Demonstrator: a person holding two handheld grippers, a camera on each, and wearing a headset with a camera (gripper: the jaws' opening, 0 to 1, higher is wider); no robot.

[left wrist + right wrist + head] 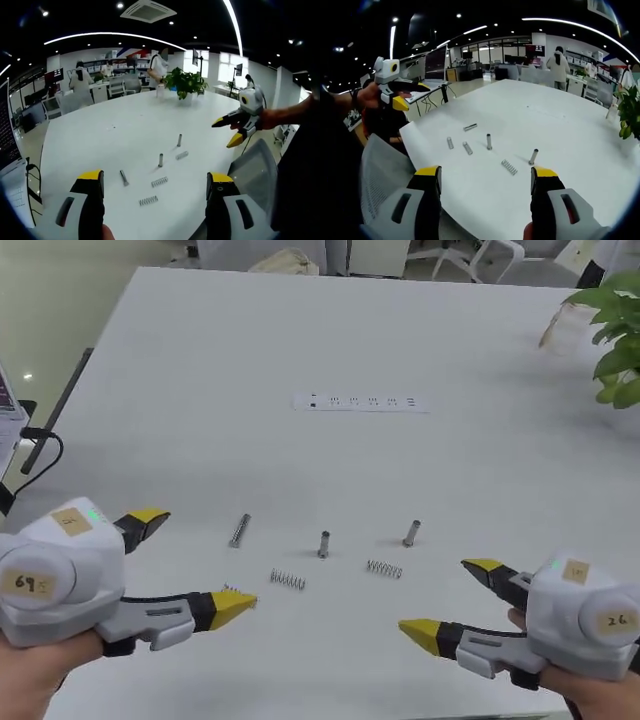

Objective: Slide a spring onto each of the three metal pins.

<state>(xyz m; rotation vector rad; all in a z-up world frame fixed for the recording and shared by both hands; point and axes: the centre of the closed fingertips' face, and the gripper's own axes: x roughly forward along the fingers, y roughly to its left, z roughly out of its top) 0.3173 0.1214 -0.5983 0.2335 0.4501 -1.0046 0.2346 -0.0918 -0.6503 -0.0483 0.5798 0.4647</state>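
The broad white tabletop presents a smooth, matt finish with a faint sheen. The three short grey metal pins and the small coiled wire springs are bare metal, dull rather than polished. The left gripper and right gripper carry smooth, semi-gloss white plastic housings, matt yellow jaw tips and tan paper labels.

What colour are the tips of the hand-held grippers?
Yellow, on both the left hand-held gripper and the right hand-held gripper. It shows best in the head view.
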